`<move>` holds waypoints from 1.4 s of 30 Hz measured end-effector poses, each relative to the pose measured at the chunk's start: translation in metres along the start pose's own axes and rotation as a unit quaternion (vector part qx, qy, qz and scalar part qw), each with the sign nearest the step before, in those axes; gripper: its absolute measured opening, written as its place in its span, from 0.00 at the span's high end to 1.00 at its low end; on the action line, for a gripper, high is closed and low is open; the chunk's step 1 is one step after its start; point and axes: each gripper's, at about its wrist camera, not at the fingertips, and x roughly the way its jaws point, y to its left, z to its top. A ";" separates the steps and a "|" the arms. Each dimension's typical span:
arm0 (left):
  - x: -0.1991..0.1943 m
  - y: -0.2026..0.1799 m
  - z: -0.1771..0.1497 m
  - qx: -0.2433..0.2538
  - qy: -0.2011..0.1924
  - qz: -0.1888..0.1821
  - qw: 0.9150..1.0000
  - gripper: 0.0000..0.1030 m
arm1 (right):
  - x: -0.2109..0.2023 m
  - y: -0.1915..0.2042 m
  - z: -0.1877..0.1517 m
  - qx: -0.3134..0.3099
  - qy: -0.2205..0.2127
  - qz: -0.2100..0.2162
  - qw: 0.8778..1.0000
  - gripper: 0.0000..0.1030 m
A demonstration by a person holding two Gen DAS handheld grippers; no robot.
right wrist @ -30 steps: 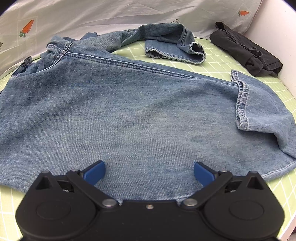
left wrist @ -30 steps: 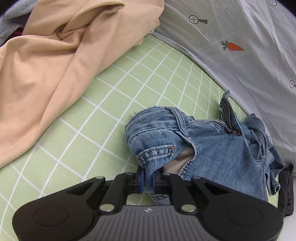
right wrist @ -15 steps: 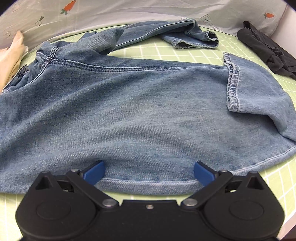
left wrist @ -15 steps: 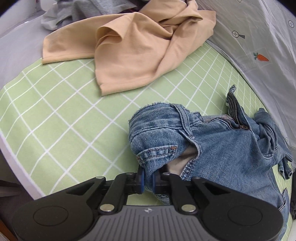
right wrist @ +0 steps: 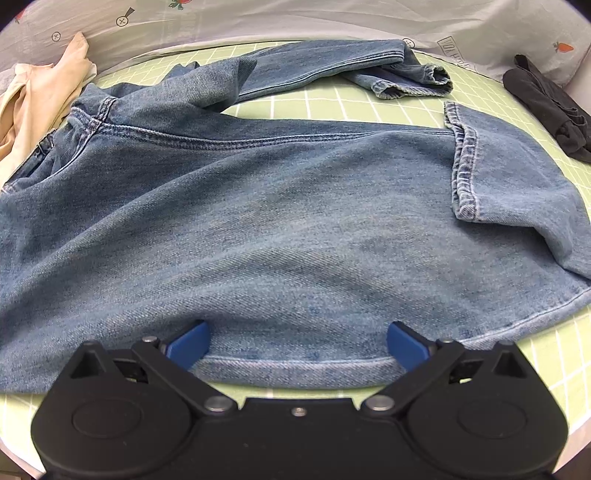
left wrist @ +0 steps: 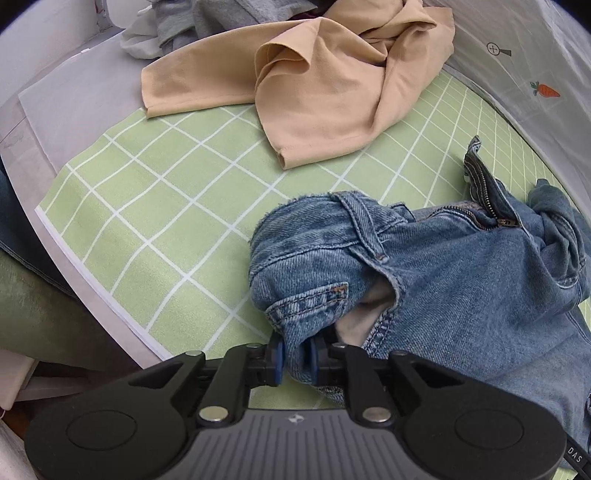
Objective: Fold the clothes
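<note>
A pair of blue jeans (right wrist: 295, 206) lies spread across the green checked mat (left wrist: 155, 229). In the left wrist view my left gripper (left wrist: 295, 360) is shut on the waistband corner of the jeans (left wrist: 461, 280), near the front pocket; the open zipper (left wrist: 480, 192) lies beyond. In the right wrist view my right gripper (right wrist: 297, 341) is open, its blue fingertips (right wrist: 188, 343) spread wide at the near edge of one trouser leg, resting on the denim. The other leg (right wrist: 332, 70) lies bent at the back.
A tan garment (left wrist: 325, 81) lies crumpled on the mat's far side, with grey clothes (left wrist: 207, 22) behind it. A dark garment (right wrist: 546, 107) sits at the right. A grey carrot-print sheet (left wrist: 535, 74) borders the mat. The mat's edge (left wrist: 92, 291) is close at the left.
Both grippers have drawn back toward me; the left one pulled the waistband away from the tan garment, and the jeans slid nearer the mat's front edge. The grips are unchanged.
</note>
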 end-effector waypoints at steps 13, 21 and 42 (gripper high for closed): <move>0.005 -0.023 0.006 0.024 0.002 0.049 0.999 0.77 | 0.001 0.003 0.002 0.015 0.001 -0.009 1.000 0.00; -0.012 -0.037 0.001 -0.017 -0.027 0.079 0.996 0.73 | -0.009 -0.055 0.012 0.001 -0.049 -0.015 0.999 0.00; -0.025 -0.315 -0.130 0.172 -0.083 0.045 0.981 0.35 | 0.009 -0.236 0.041 -0.125 -0.162 -0.086 0.975 0.86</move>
